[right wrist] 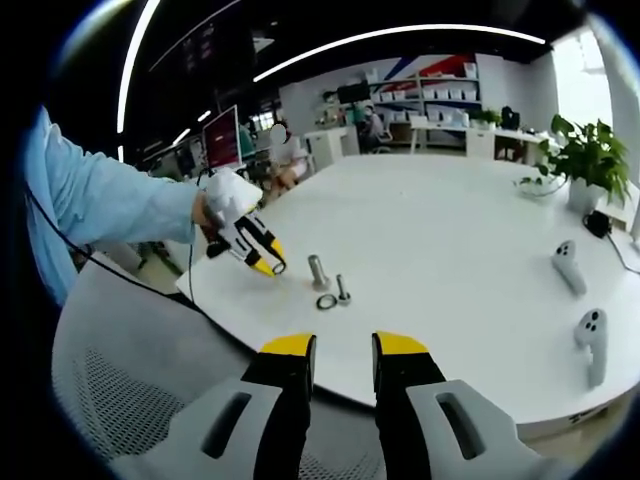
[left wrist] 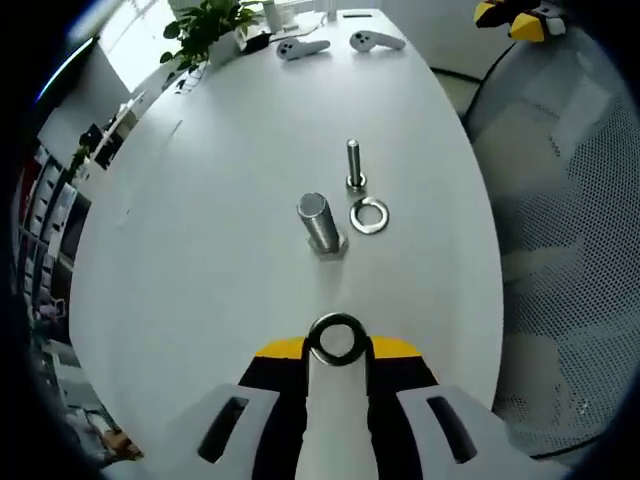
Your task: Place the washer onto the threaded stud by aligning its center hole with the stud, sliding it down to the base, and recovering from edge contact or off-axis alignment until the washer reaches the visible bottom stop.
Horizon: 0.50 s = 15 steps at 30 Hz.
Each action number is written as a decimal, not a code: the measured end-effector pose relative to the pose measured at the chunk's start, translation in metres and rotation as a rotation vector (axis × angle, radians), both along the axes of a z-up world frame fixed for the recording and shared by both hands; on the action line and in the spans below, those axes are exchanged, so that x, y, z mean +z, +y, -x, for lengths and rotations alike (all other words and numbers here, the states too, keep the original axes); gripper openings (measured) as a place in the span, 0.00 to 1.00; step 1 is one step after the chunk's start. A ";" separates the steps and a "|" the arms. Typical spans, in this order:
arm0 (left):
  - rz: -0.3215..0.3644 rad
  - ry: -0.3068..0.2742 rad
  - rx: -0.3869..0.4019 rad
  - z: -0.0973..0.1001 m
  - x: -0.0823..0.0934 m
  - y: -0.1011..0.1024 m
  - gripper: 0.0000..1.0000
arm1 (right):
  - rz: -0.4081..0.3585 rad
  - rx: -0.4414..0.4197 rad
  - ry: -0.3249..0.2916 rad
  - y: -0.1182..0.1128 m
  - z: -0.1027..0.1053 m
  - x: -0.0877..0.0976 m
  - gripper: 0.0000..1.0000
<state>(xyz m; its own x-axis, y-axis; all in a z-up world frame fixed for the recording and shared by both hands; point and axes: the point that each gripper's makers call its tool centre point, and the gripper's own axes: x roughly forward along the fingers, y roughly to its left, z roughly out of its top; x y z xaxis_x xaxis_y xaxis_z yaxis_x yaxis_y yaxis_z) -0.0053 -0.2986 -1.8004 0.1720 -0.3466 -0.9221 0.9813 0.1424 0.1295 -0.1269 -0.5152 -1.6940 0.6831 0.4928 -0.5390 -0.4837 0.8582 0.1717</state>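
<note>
Steel washer (left wrist: 335, 339) sits pinched in our left gripper (left wrist: 337, 352) at lower centre, short of the thick threaded stud (left wrist: 320, 223) mid-frame on the white table (left wrist: 220, 200). Our right gripper (right wrist: 343, 352) hangs empty, jaws slightly parted.

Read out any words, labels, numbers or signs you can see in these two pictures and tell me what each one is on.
None can be read.
Monitor beyond the table: lit, content too small to read.
Shelves on the far wall: any labels blurred.
Washer in the left gripper, stud, controllers: no markings visible.
</note>
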 end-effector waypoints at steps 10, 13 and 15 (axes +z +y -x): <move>0.024 -0.033 -0.001 -0.012 0.028 -0.024 0.19 | -0.008 0.007 -0.005 0.002 0.000 0.001 0.24; 0.026 -0.040 -0.006 -0.014 0.033 -0.031 0.19 | -0.010 0.009 -0.007 0.002 0.000 0.001 0.24; 0.024 -0.041 -0.016 -0.014 0.034 -0.035 0.19 | -0.011 0.009 -0.007 0.002 0.000 0.002 0.24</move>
<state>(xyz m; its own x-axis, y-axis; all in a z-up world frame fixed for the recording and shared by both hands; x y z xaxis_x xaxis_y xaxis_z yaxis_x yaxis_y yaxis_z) 0.0090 -0.3335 -1.7664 0.2038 -0.3719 -0.9056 0.9774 0.1303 0.1664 -0.1271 -0.5131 -1.6924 0.6825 0.5048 -0.5285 -0.4926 0.8519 0.1775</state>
